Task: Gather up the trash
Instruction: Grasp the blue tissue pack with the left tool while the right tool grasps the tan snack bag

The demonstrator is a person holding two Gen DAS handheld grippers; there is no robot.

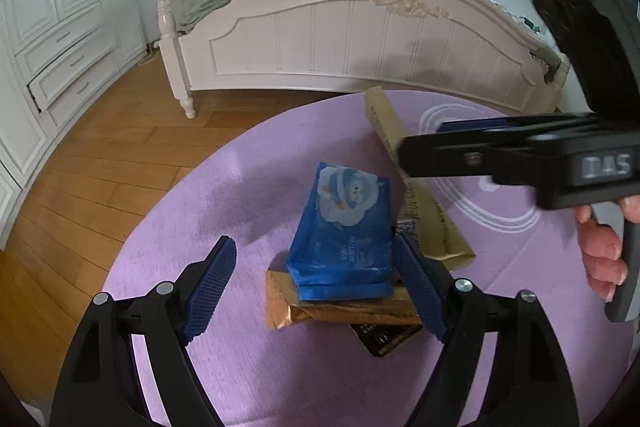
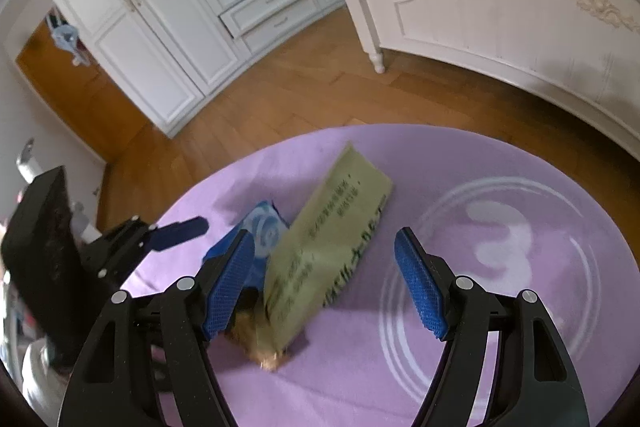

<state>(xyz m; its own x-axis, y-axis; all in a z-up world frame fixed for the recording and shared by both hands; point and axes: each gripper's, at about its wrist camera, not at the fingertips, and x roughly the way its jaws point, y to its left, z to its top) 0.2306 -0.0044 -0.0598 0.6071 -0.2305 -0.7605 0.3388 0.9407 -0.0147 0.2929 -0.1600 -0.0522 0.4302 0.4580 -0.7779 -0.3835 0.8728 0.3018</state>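
The left gripper (image 1: 316, 283) has its fingers (image 1: 208, 285) spread wide with nothing between the pads. The blue wrapper (image 1: 340, 231) lies in the gap, nearer the right-hand finger, with a gold foil wrapper (image 1: 288, 313) under its near end and a dark packet (image 1: 380, 341) poking out below that. The three overlap in a loose stack, which I judge lets one closing motion catch more than one piece. The gripper points forward and down over the pile, seemingly above it rather than touching.

The right gripper (image 2: 324, 281) is likewise wide open and holds nothing. The long tan paper bag (image 2: 320, 251) lies in its gap, one end close to the left-hand finger and the other running forward and away. The bag leans across the blue wrapper (image 2: 260, 231) and the crumpled gold foil (image 2: 268, 359), so it probably has to come off first. This gripper tilts down toward the bag's near end; from the left wrist view it reaches in from the right, well forward of the left fingers, the person's hand (image 1: 604, 255) on its handle.

Everything rests on a round purple rug (image 1: 240, 187) on the wooden floor (image 1: 100, 155); beyond the fingers stands a white bed (image 1: 360, 39).
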